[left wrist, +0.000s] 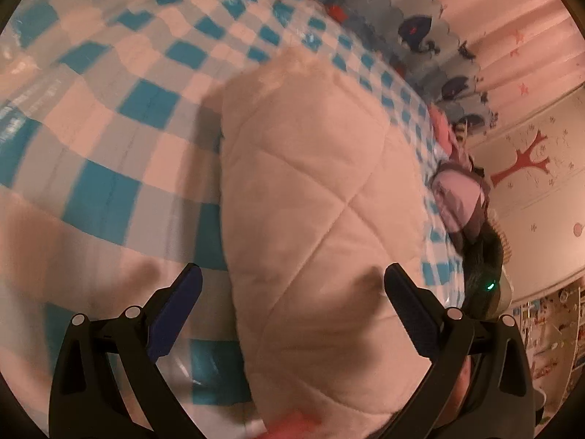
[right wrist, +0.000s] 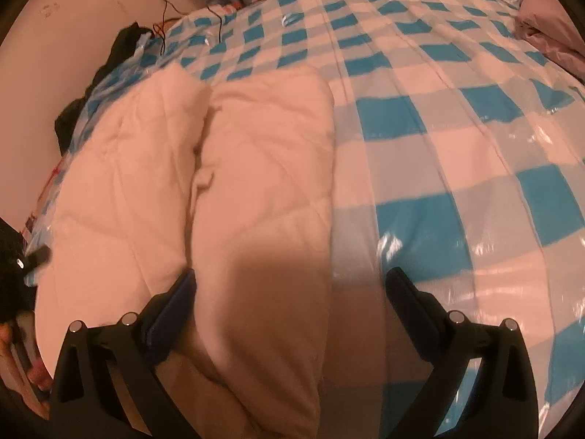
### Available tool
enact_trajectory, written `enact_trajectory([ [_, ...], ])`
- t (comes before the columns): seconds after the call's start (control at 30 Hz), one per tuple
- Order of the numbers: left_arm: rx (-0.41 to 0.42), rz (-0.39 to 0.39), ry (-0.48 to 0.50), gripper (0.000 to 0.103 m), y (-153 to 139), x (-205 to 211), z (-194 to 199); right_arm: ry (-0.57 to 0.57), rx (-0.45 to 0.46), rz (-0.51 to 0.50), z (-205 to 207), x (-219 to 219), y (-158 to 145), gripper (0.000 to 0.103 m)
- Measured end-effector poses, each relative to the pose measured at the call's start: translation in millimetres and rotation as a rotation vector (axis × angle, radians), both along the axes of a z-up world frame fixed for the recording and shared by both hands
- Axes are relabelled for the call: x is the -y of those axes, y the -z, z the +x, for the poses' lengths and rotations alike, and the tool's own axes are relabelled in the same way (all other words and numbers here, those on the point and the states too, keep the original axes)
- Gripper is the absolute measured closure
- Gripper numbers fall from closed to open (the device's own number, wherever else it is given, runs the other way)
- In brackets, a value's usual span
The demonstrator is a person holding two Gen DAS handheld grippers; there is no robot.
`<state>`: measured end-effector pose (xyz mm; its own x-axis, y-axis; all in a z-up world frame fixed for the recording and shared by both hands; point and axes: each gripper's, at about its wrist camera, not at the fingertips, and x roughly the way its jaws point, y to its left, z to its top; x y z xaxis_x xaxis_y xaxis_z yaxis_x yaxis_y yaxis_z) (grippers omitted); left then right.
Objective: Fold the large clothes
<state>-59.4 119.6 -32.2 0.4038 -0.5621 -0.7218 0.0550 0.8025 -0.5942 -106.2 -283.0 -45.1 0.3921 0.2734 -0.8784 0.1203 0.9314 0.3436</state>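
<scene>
Currently quilted cream garment (right wrist: 263,168) lies part-folded on checked bed cover (right wrist: 457,139). L gripper (left wrist: 292,292) & R gripper (right wrist: 290,292) both w/ jaws apart, holding nothing. Risk: slick plastic-looking cover, puffy layers may slide or spring open.

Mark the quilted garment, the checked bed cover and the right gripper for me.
quilted garment (right wrist: 263,168), right wrist view, its folded top panel.
checked bed cover (right wrist: 457,117), right wrist view, bare checks.
right gripper (right wrist: 290,285), right wrist view, between open fingertips.
</scene>
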Motion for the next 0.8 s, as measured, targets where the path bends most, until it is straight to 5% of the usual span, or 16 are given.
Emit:
enact_trajectory([
  [0.1,0.085,-0.037,0.058,0.007,-24,-3,-20,-0.007,-0.014,-0.008,2,1,-1,0.006],
  [0.17,0.071,-0.103,0.145,0.007,-22,5,-29,0.014,0.055,-0.067,-4,-4,-21,0.007],
  [0.23,0.078,-0.075,0.185,0.007,-21,15,-36,-0.004,0.174,-0.056,-20,-15,-52,0.007],
  [0.4,0.131,0.002,0.247,0.007,-27,31,-49,-0.079,0.255,-0.115,-29,-37,-86,0.007],
  [0.57,0.3,0.036,0.338,0.007,-53,38,-87,-0.183,0.096,-0.22,3,-60,-48,0.007],
  [0.67,0.316,0.05,0.467,0.007,-53,50,-133,-0.134,0.061,-0.081,8,-40,-21,0.006],
  [0.8,0.329,0.125,0.628,0.007,-31,93,-185,-0.109,0.064,-0.031,2,-35,-13,0.006],
])
